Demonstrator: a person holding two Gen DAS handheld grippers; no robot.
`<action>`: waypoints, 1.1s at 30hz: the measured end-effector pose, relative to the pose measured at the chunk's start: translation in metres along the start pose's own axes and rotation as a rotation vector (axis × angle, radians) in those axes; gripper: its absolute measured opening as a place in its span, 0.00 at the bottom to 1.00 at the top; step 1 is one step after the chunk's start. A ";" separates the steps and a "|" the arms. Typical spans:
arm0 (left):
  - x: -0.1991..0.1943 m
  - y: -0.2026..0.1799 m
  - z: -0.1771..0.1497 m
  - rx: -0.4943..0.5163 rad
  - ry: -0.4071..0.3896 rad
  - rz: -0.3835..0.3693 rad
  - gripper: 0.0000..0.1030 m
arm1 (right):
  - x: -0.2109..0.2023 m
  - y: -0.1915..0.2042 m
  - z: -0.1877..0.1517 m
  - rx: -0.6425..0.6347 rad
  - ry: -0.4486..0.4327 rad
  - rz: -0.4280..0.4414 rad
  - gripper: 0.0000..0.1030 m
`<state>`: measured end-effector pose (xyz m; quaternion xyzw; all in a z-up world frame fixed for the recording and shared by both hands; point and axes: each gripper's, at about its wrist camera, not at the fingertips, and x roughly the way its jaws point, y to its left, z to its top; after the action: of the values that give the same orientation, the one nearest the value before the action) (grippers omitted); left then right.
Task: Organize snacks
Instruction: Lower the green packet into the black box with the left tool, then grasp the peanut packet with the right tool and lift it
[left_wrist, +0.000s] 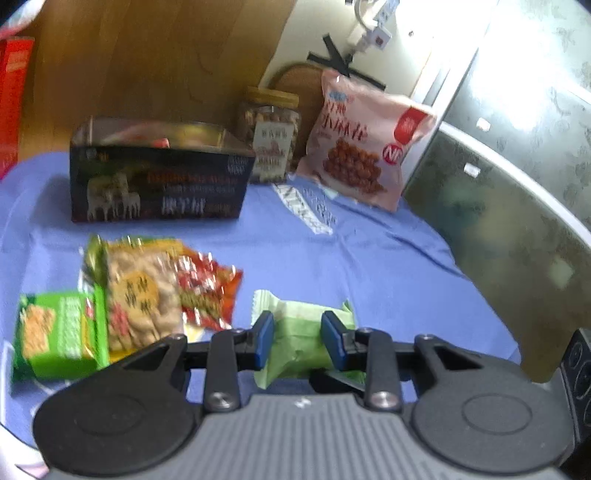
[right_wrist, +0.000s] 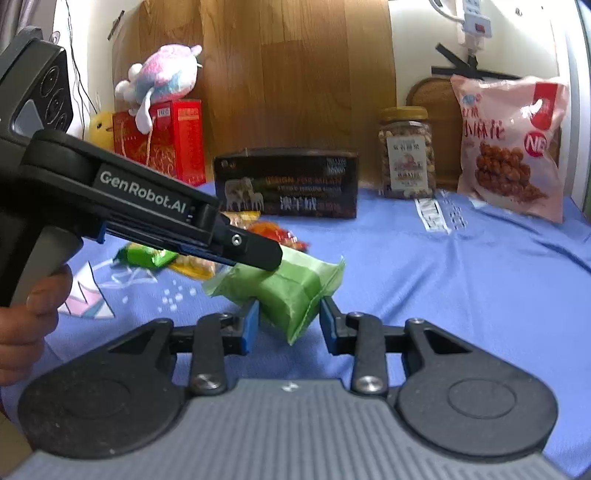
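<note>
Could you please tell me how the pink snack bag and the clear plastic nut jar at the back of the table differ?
The pink snack bag is soft, opaque and taller; the clear plastic nut jar is rigid, see-through and capped with a yellow lid. The bag leans back; the jar stands upright. Both sit on the blue tablecloth.

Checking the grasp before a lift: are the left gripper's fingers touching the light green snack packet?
Touching. In the left wrist view both blue pads of the left gripper press the sides of the light green snack packet, with no gap.
</note>
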<state>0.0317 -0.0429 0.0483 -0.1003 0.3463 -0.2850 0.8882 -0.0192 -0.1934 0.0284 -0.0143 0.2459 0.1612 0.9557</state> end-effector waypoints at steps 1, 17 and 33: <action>-0.003 0.001 0.005 0.005 -0.014 0.000 0.27 | 0.001 0.001 0.004 0.000 -0.013 0.002 0.37; 0.026 0.078 0.146 -0.045 -0.185 0.129 0.28 | 0.130 -0.004 0.129 -0.112 -0.146 0.051 0.41; 0.000 0.103 0.110 -0.072 -0.086 0.101 0.32 | 0.097 -0.043 0.066 0.292 0.066 0.244 0.45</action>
<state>0.1508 0.0398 0.0913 -0.1268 0.3225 -0.2228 0.9112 0.1051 -0.1977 0.0377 0.1490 0.2976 0.2381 0.9124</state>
